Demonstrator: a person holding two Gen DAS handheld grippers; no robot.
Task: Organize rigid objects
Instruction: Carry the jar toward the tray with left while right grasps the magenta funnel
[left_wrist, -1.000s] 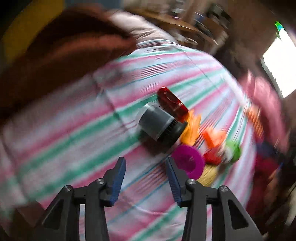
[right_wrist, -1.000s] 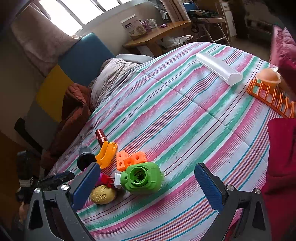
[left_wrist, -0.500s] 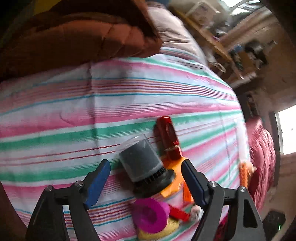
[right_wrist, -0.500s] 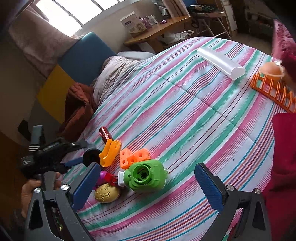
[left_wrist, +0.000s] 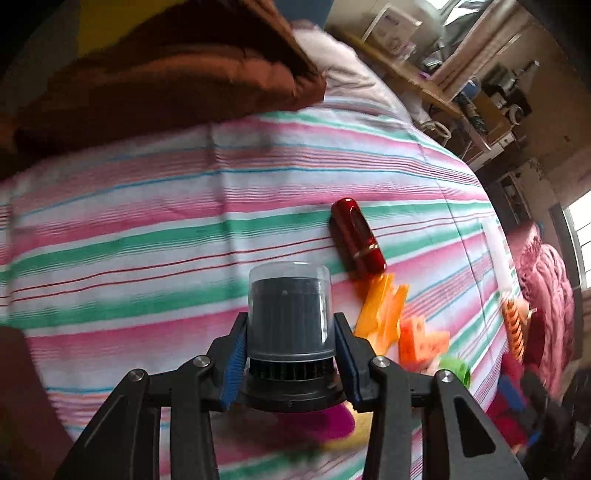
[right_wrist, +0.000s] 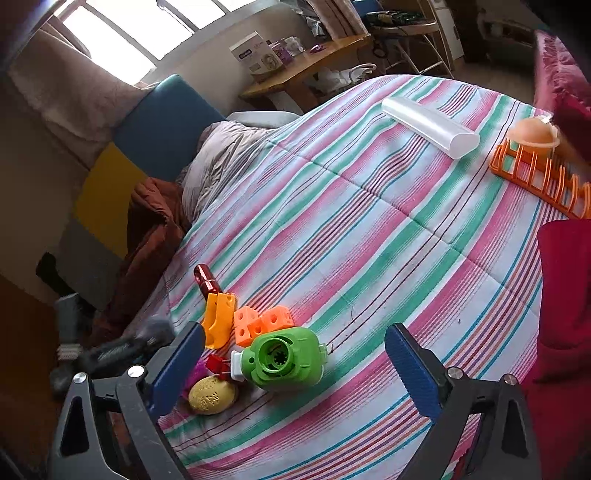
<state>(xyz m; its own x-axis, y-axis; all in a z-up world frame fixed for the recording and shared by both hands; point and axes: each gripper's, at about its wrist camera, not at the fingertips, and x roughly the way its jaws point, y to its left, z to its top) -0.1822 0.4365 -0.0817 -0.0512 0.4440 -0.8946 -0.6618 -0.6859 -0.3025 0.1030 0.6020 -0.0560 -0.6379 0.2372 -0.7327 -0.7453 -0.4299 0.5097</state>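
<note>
Two tongs are at work over a striped bed (right_wrist: 369, 229). The left tongs (left_wrist: 290, 354) have just been closing, and their blue pads (left_wrist: 233, 363) now press both sides of a dark canister (left_wrist: 290, 314) with a clear cap, gripping it low, just above its ribbed black base. From the left wrist view the canister sits dead centre between the pads, at 12 o'clock from the tongs, its cap pointing away.

At 2 o'clock from the canister lies a red case (left_wrist: 357, 236); at 3 o'clock sit a yellow-orange clip (left_wrist: 382, 310) and orange cubes (left_wrist: 421, 341), close beside it but apart. A magenta ring (left_wrist: 325, 421) lies just under the base, at 6 o'clock.

The right tongs (right_wrist: 295, 365) stand wide apart and hold nothing, hovering over a green part (right_wrist: 286, 360), with a yellow lump (right_wrist: 211, 396) at 8 o'clock from it. At 1 o'clock, well apart, lie a white tube (right_wrist: 428, 127) and an orange rack (right_wrist: 539, 177).

The step in hand looks like lifting the canister clear of the pile. To do it well, the grip should stay firm: the clear cap is smooth and may be loose, so holding near the ribbed base is the safer choice. A straight lift, before any sideways move, should keep the base from dragging the ring or nudging the clip. Where it should go the frames do not settle.
</note>
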